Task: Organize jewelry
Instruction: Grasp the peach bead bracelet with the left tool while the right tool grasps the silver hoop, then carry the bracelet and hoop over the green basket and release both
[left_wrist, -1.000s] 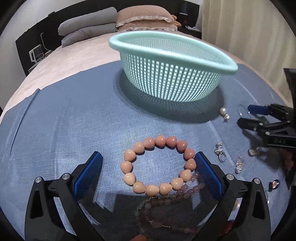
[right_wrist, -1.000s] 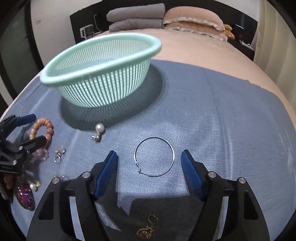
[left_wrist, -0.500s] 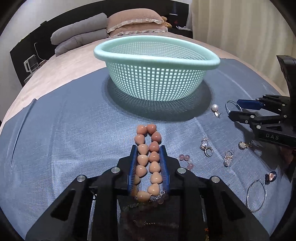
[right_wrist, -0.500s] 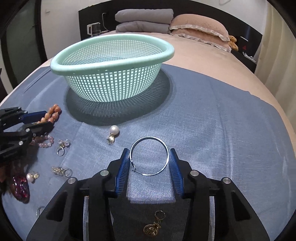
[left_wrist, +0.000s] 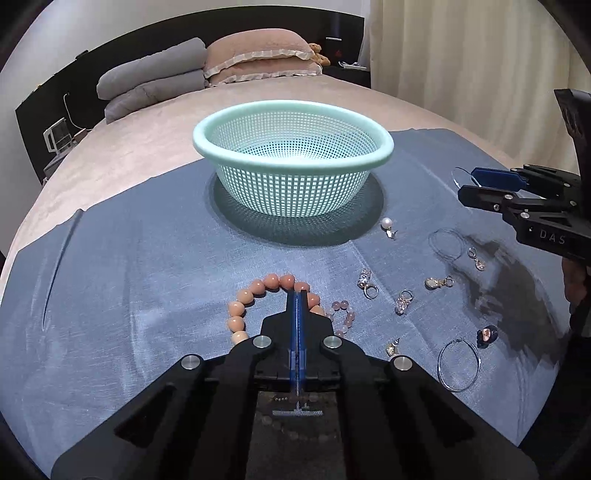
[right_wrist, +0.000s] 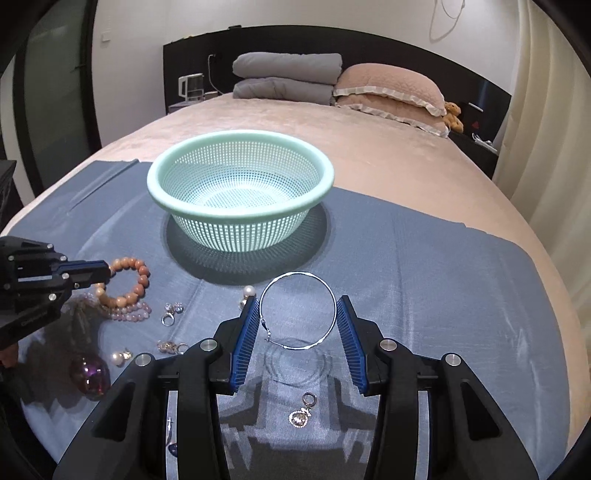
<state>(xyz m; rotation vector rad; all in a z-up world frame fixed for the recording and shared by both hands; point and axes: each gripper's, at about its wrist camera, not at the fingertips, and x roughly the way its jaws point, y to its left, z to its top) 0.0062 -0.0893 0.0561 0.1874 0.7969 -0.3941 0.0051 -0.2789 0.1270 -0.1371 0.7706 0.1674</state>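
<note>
Inventory, jewelry sort:
- Basket (right_wrist: 240, 192): empty, nothing in yet.
- L claw (left_wrist: 297, 299): fully shut; peach bead bracelet (left_wrist: 255, 291) lies around its tip, can't tell if pinched.
- R claw (right_wrist: 297, 325): half-open, pads gripping silver hoop (right_wrist: 298, 311), lifted off the blue cloth (right_wrist: 424, 280).
- Left: earrings, rings, pink bracelet, 2nd hoop (left_wrist: 458, 365), all loose on cloth.

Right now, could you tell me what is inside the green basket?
The basket looks empty: only its perforated walls and floor show in the right wrist view. The near rim hides a strip of the inside wall, so something tiny there cannot be ruled out.
</note>
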